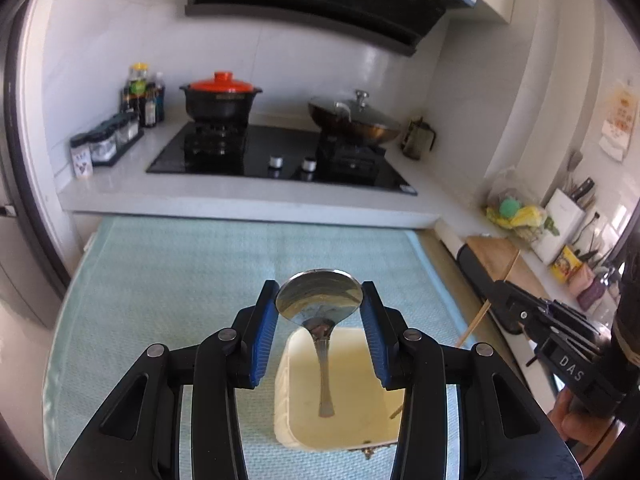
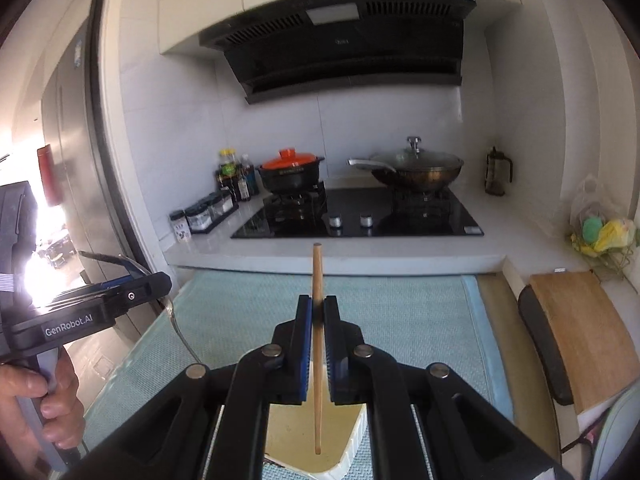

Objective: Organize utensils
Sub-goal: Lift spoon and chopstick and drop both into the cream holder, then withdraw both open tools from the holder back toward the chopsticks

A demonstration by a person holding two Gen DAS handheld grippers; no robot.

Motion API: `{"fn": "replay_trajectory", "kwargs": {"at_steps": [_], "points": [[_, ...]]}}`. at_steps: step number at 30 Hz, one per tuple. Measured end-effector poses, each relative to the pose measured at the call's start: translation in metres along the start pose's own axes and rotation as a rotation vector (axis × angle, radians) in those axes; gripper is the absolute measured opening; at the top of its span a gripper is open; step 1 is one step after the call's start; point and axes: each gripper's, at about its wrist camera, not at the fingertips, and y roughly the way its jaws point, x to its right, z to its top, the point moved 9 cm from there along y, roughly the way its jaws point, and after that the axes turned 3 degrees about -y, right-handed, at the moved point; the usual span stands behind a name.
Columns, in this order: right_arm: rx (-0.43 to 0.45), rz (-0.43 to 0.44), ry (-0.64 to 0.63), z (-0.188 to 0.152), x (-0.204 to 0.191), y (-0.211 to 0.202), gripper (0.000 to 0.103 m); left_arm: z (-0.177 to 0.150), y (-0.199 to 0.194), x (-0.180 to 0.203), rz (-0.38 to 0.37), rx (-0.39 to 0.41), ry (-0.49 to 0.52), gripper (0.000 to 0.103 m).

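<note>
My left gripper (image 1: 320, 300) is shut on a metal spoon (image 1: 318, 300), its blue pads pressing the sides of the bowl while the handle hangs down over a cream rectangular tray (image 1: 352, 428). My right gripper (image 2: 317, 312) is shut on a wooden chopstick (image 2: 317, 264), which stands nearly upright with its lower end over the same cream tray (image 2: 352, 436). In the right wrist view the left gripper (image 2: 160, 284) shows at the left edge, with the spoon handle (image 2: 180, 328) hanging below it. The right gripper's body (image 1: 532, 312) and the chopstick (image 1: 480, 312) appear at the right of the left wrist view.
A light blue mat (image 1: 180, 280) lies under the tray. Beyond it a grey counter holds a black hob (image 1: 280, 160), a black pot with an orange lid (image 1: 220, 98), a lidded wok (image 1: 354, 118) and spice jars (image 1: 108, 140). A wooden cutting board (image 2: 588, 332) lies to the right.
</note>
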Motion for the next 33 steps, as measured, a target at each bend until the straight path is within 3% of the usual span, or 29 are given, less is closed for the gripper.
{"fn": "replay_trajectory", "kwargs": {"at_steps": [5,13,14,15,17,20,23,25,33], "points": [[-0.14,0.001,0.085,-0.04,0.025,0.051,0.006,-0.024,0.044,0.001,0.032,-0.091,0.035,0.041],[-0.216,0.007,0.135,-0.064,0.038,0.074,0.01,-0.026,0.064,-0.012,0.085,-0.127,0.003,0.046],[-0.22,0.009,0.145,-0.065,0.038,0.073,0.019,-0.025,0.061,-0.014,0.085,-0.12,0.0,0.049],[-0.218,0.004,0.153,-0.066,0.04,0.07,0.037,-0.023,0.055,-0.015,0.085,-0.11,-0.004,0.056],[-0.197,0.002,0.159,-0.065,0.041,0.058,0.049,-0.021,0.039,-0.018,0.08,-0.087,-0.006,0.061],[-0.182,0.005,0.136,-0.063,0.039,0.035,0.049,-0.027,0.003,-0.022,0.084,-0.058,0.014,0.066],[-0.163,0.013,0.099,-0.064,0.035,-0.003,0.049,-0.049,-0.043,-0.026,0.084,-0.039,0.054,0.077],[-0.157,0.03,0.073,-0.071,0.031,-0.032,0.049,-0.072,-0.073,-0.031,0.089,-0.033,0.079,0.083],[-0.151,0.029,-0.009,-0.136,0.019,-0.148,0.049,-0.212,-0.163,-0.051,0.107,-0.11,0.107,0.085]]}}
